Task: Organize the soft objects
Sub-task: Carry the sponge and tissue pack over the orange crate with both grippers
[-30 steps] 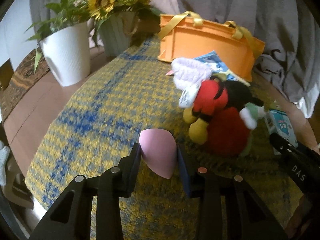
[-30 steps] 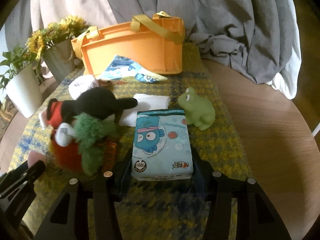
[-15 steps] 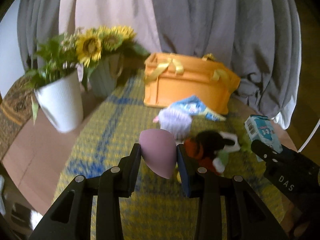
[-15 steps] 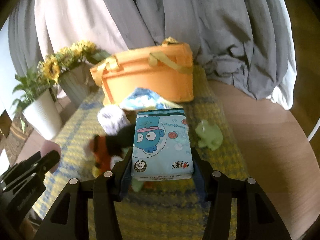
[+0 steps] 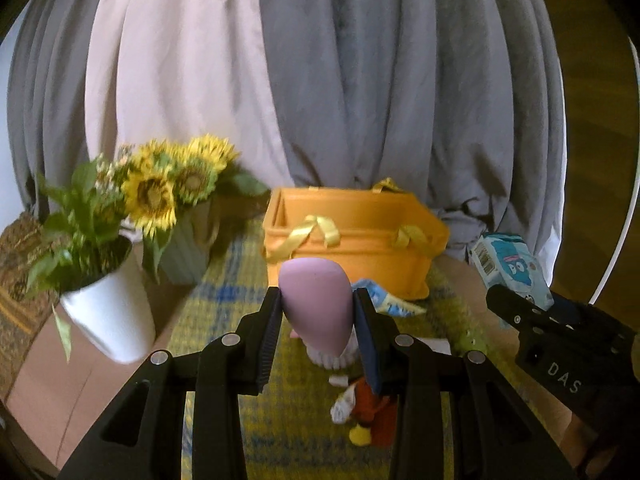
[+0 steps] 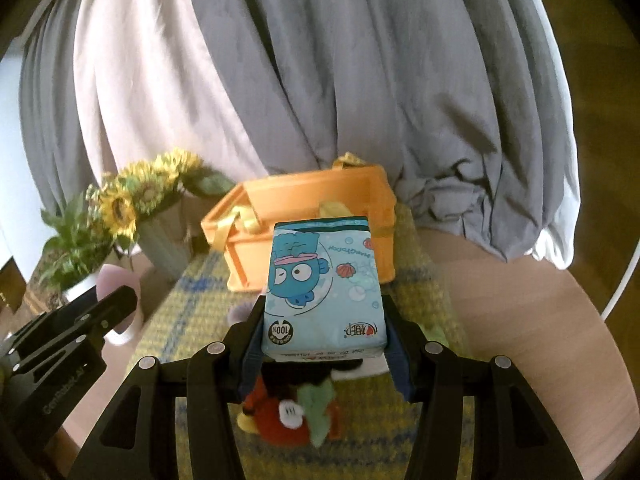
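A pink egg-shaped makeup sponge (image 5: 316, 312) sat clamped between the two black jaws of the left gripper (image 5: 317, 320), held up in the air above the table. The right gripper (image 6: 320, 332) was closed on a light blue tissue pack (image 6: 322, 292) printed with a cartoon fish, also lifted clear of the table.

Farther off, at the back of a yellow and blue woven cloth (image 5: 224, 320), stood an open orange storage box (image 5: 352, 232) with yellow ribbon handles. Both held items pointed towards it but were not yet above its opening.

Below the grippers, on the cloth, lay a red and black plush toy (image 6: 288, 412) and a white fluffy item (image 5: 332, 354), partly hidden. A blue patterned packet (image 5: 384, 300) lay just in front of the box. To the left stood a white pot of greenery (image 5: 108, 316) and a vase of sunflowers (image 5: 172, 188). Grey and pale curtains (image 5: 320, 80) hung behind.

The step in hand appeared to be carrying both soft items to the box. The next move likely called for bringing each gripper over the open top, lowering it, and releasing, one after the other so the two did not collide.
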Demonstrator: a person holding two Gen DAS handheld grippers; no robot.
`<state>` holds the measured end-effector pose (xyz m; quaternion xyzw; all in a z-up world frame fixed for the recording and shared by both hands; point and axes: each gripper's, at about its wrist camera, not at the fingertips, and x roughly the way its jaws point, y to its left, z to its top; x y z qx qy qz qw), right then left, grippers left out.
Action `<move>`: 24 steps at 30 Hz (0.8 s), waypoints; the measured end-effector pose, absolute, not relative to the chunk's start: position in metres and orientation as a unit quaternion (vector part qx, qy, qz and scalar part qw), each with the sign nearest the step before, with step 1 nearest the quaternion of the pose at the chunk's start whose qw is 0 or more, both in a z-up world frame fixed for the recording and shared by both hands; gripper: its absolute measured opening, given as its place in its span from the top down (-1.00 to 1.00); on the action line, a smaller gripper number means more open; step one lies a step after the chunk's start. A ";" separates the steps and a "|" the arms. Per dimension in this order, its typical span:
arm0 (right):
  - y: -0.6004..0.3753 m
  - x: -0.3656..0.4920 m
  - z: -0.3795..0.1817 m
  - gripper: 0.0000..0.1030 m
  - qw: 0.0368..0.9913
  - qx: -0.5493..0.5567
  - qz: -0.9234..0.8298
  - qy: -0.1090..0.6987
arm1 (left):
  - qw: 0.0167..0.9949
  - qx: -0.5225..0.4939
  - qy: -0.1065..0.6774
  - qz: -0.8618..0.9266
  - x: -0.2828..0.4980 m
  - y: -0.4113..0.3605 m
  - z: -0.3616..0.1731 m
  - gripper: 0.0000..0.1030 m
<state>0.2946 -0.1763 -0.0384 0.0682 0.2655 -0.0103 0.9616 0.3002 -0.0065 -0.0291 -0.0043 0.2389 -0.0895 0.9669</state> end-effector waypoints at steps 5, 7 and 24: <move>-0.172 0.303 -0.028 -0.03 0.968 0.067 -0.011 0.242 | 0.971 0.001 0.218 -0.099 0.311 -0.007 -0.017 0.31; -0.171 0.309 -0.023 -0.03 0.969 0.067 -0.009 0.237 | 0.972 0.002 0.212 -0.101 0.318 -0.008 -0.010 0.31; -0.178 0.377 0.000 -0.03 0.978 0.057 -0.010 0.201 | 0.978 0.022 0.169 -0.125 0.387 -0.024 0.015 0.31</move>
